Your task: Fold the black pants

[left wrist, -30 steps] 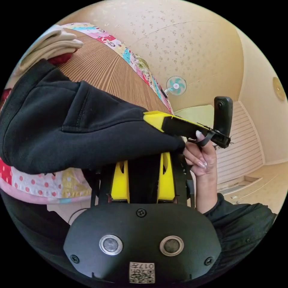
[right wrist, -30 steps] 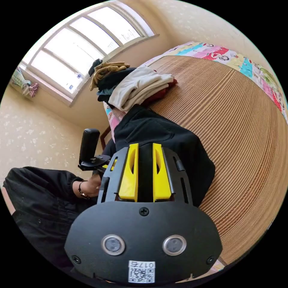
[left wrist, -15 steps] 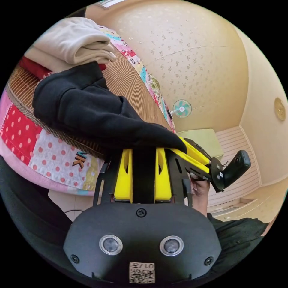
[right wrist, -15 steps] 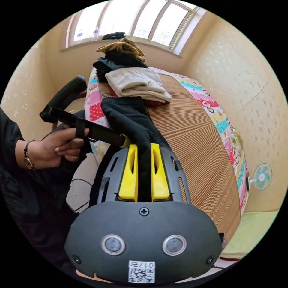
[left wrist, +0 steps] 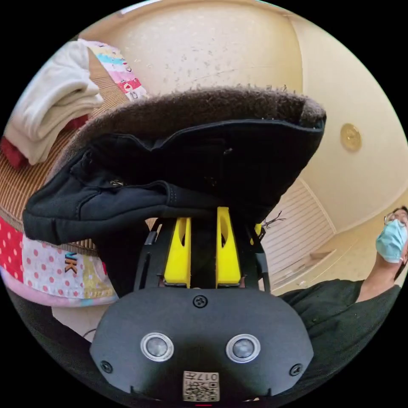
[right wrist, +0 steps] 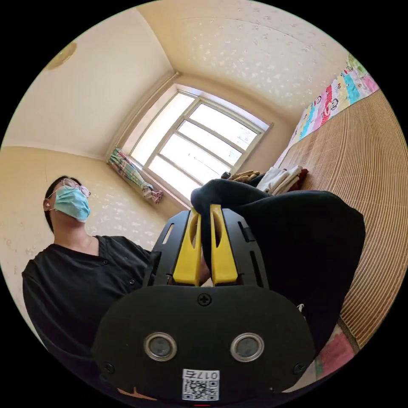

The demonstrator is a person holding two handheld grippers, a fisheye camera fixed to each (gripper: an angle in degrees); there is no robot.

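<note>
Between the yellow jaws of the left hand-held gripper [left wrist: 203, 225] sat black cloth, pinched tight. From there the black pants [left wrist: 170, 178] spread up toward 12 o'clock and out to 9, over the bed [left wrist: 17, 191]. The right hand-held gripper [right wrist: 205, 221] also squeezed the black pants [right wrist: 297, 238], which hung off toward 3 o'clock. Both ends looked lifted, so the long way ran from one gripper to the other, I think.
</note>
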